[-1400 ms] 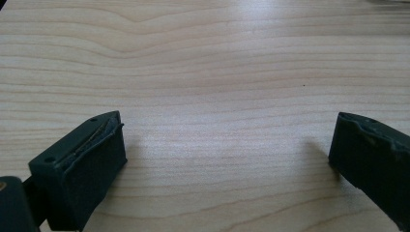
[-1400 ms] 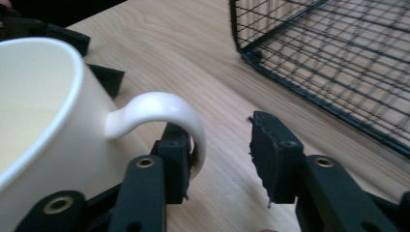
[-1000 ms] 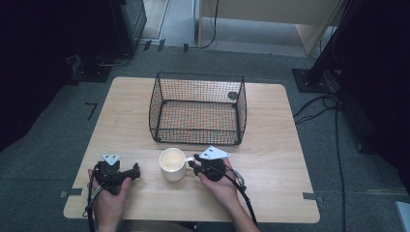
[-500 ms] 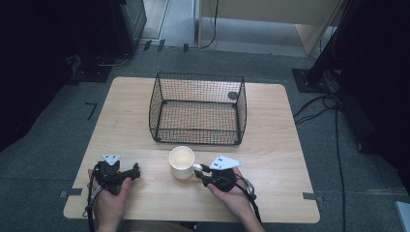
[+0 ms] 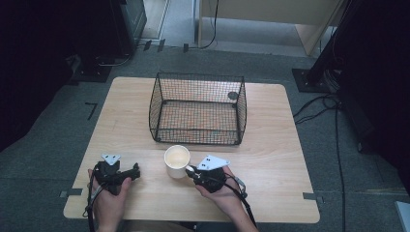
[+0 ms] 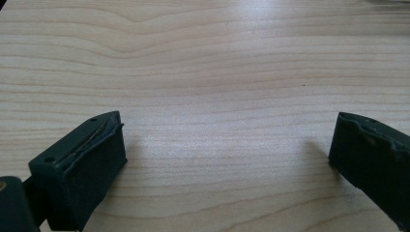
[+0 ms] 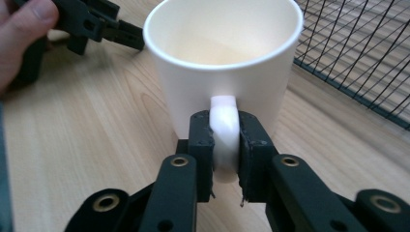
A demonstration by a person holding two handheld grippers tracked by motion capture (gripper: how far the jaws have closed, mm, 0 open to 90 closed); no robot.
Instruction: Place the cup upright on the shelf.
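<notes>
A white mug [image 5: 177,161] stands near the front of the wooden table [image 5: 270,159], just in front of the wire basket [image 5: 200,76]. My right gripper [image 5: 189,170] reaches it from the right. In the right gripper view the mug [image 7: 222,63] is close ahead, and my right gripper [image 7: 225,145] is shut on its handle [image 7: 225,121]. The jaws have just been closing with the handle between them. My left gripper [image 5: 135,170] rests at the front left, apart from the mug. In the left gripper view my left gripper [image 6: 227,140] stands open over bare wood.
The black wire basket [image 7: 358,58] sits mid-table with a small dark disc [image 5: 232,95] at its back right corner. Behind the mug in the right gripper view lie the left gripper [image 7: 106,26] and a hand [image 7: 24,24]. Bare wood stretches right of the mug.
My right gripper has drawn back a little toward the person and closed on the mug's handle. The mug has shifted slightly to the right. The left gripper has stayed put.
</notes>
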